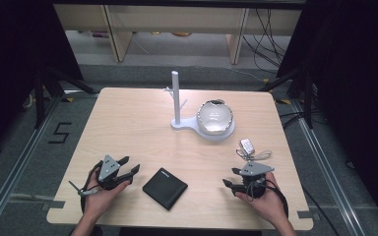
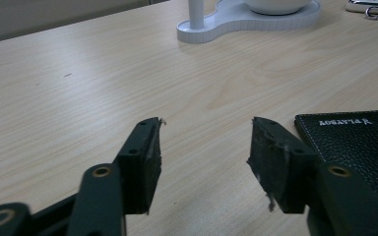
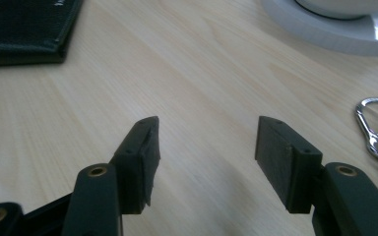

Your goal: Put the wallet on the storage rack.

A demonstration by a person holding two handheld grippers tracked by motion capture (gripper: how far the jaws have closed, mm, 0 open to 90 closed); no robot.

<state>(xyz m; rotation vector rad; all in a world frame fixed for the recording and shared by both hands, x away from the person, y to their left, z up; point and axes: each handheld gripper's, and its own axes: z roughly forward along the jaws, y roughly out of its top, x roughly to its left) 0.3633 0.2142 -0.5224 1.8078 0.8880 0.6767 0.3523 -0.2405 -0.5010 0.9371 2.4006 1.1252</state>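
Both tools, left and right, rest low in hands, jaws wide, flanking the wallet.

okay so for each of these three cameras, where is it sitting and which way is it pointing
High view: above the person's side, facing forward and down on the table; both hands, left claw, right claw.
Left gripper view: on the left claw, low, facing the white stand; open jaws.
Right gripper view: on the right claw, low; open jaws.
Shared: black wallet, keyring.
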